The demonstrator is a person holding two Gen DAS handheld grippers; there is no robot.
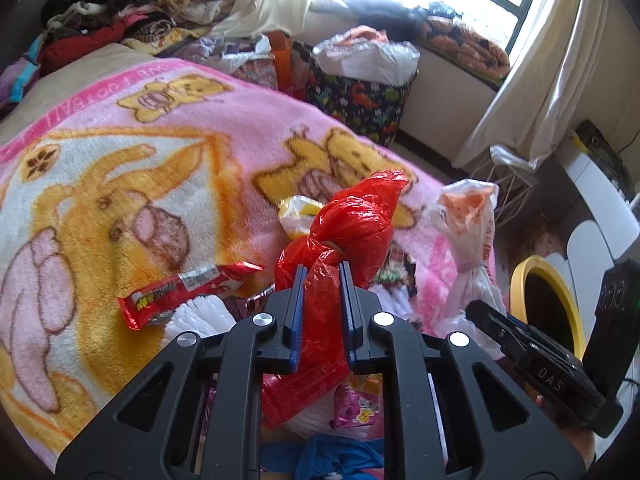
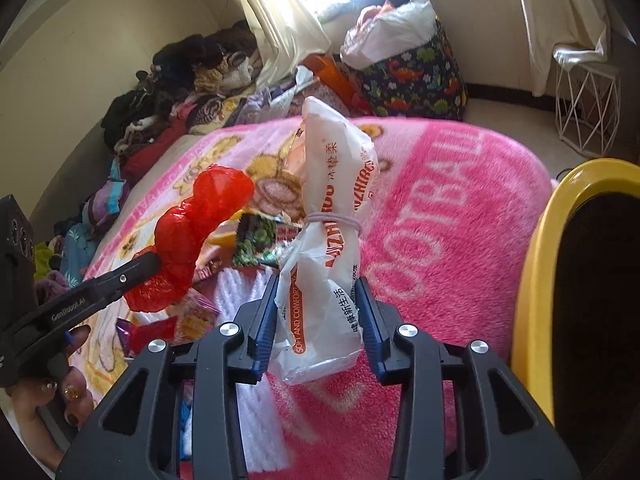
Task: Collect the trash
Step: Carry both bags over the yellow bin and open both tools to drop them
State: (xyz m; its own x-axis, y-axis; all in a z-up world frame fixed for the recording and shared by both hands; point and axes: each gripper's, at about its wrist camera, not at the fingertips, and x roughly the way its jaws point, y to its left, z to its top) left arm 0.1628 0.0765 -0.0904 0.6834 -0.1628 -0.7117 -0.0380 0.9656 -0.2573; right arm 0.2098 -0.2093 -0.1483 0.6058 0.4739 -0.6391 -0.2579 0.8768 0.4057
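- Your left gripper [image 1: 322, 270] is nearly closed, its blue pads pinching the red bag [image 1: 352, 220] by its lower tail; the knotted, crinkled bulk stands up toward 12 o'clock.
- Your right gripper [image 2: 318, 284] is partly closed around the white bag [image 2: 336, 200]; the pads look to be touching its sides, though a firm grip is unclear.
- The white bag is tied at the waist with a pale band and carries orange print, "SOFT AND COMFORTA…".
- Both bags are over the pink blanket [image 2: 460, 220] on the bed, lettered "FOOTBALL".
- A yellow-rimmed bin [image 2: 536, 280] sits at 3 o'clock of the right gripper.
- A red wrapper [image 1: 188, 294] lies at 9 o'clock of the left gripper.
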